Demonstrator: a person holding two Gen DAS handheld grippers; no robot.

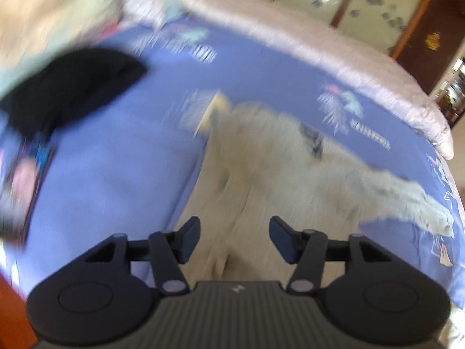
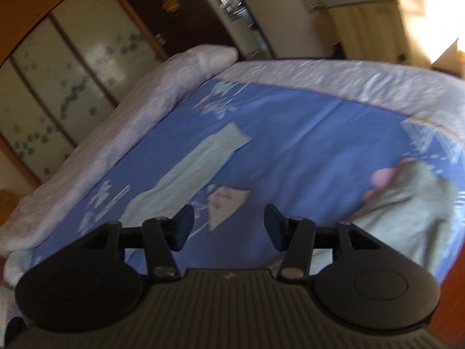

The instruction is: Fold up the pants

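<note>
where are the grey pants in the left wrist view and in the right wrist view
Left wrist: the grey pants fill the centre, running from below the open left gripper out to the right edge.
Right wrist: one pale leg lies left of centre, past the open right gripper; blur makes the match unsure.
Shared landmark: the blue bedspread with its white border.
</note>
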